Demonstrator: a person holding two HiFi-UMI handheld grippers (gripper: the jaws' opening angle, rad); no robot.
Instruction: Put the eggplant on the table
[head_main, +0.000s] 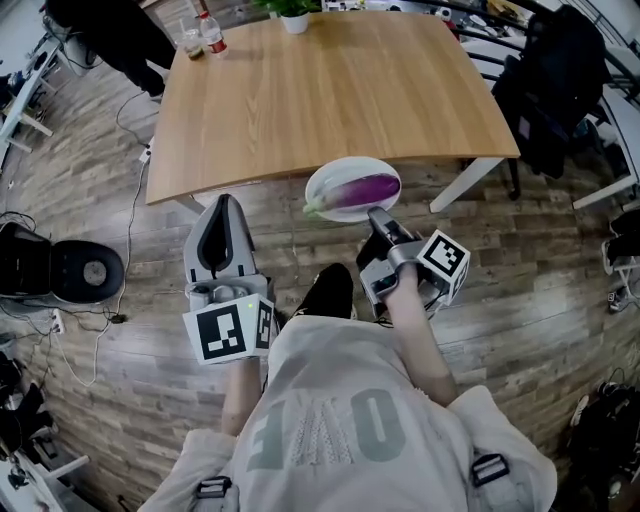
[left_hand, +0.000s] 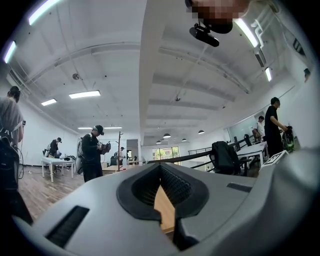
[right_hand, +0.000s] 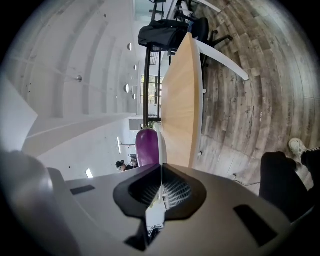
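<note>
Fingertips of the right gripper (head_main: 374, 213) pinch the white plate (head_main: 345, 166) by its rim in the head view, with the eggplant (head_main: 362, 188) lying on it just short of the table (head_main: 330, 90). The left gripper (left_hand: 160, 169), in its own view, has its fingers pressed together on nothing. Right gripper view shows a thin, edge-only hold, so I judge a tilt could roll the eggplant off onto the floor.

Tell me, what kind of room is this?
Probably a big shared workroom or lab. Long ceiling lights run overhead, people wearing gear stand around white desks, and a large wooden table sits on the open plank floor.
</note>
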